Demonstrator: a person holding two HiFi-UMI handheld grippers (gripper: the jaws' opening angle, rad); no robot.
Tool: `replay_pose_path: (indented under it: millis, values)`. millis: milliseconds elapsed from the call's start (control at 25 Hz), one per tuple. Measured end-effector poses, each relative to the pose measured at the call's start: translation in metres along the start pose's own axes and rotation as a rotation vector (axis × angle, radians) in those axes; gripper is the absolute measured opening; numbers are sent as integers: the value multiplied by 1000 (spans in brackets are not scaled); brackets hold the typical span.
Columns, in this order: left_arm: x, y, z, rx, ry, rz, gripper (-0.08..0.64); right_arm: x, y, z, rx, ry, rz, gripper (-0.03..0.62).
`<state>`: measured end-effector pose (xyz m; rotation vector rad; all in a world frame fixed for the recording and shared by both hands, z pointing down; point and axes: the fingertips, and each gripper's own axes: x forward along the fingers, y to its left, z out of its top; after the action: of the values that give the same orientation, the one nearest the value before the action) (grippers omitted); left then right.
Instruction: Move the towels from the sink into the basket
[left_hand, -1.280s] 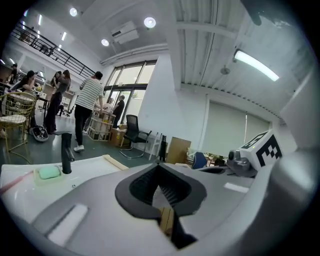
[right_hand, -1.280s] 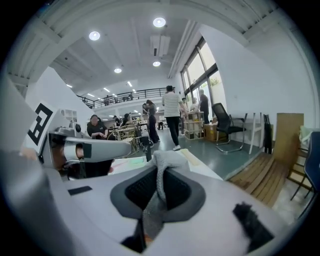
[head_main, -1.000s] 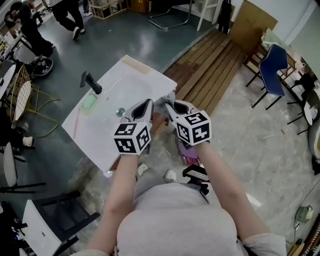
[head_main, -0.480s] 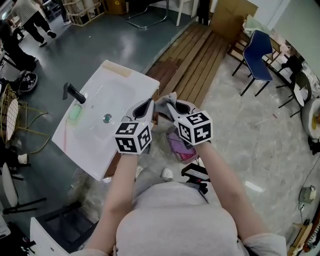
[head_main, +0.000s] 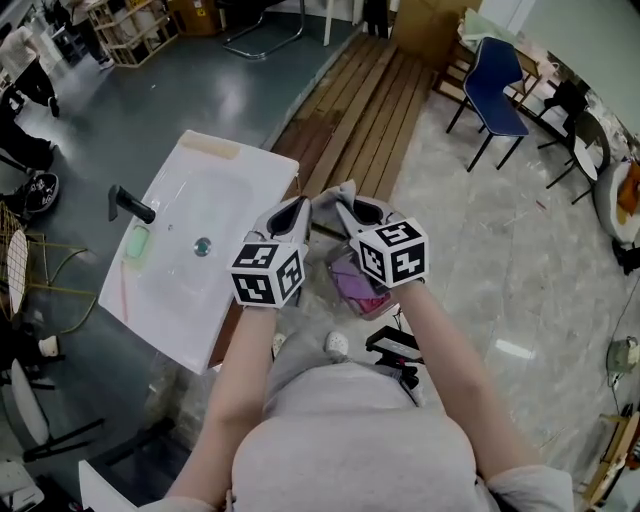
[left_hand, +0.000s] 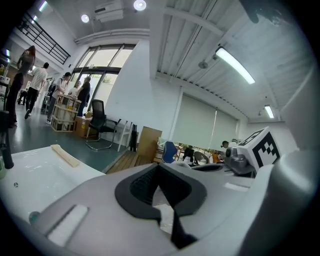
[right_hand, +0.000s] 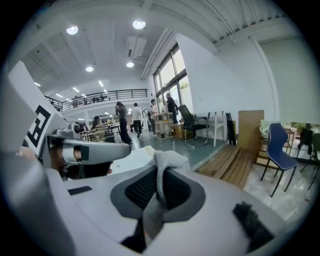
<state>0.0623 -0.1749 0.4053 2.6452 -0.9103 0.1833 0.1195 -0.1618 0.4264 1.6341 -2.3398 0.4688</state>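
A grey towel (head_main: 331, 203) hangs stretched between my two grippers in the head view. My left gripper (head_main: 291, 216) is shut on a pale fold of it (left_hand: 165, 216), my right gripper (head_main: 350, 213) on a grey strand (right_hand: 158, 186). Both are to the right of the white sink (head_main: 175, 285), past its right edge. Its basin shows only a drain. Under the grippers sits the basket (head_main: 374, 310) with pink cloth (head_main: 352, 284) in it, partly hidden by my hands. In the gripper views the left gripper (left_hand: 159, 171) and right gripper (right_hand: 159, 175) are both pinched closed.
A black faucet (head_main: 130, 205) and a green soap bar (head_main: 135, 243) are on the sink's far left side. Wooden slats (head_main: 370, 110) run behind the sink, with a blue chair (head_main: 490, 85) beyond. A wire chair (head_main: 15, 260) stands at the left edge.
Both grippers, still holding the grey towel, have moved from over the sink's right edge to the right, over the basket. The sink now lies farther left of them.
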Motion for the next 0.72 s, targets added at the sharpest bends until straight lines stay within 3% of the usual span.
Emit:
replay_pose_path:
  millis: [720]
  values:
    - [35,-50,-38,20,85,-144,5,-42,-47,-35,108,-6,-125,43]
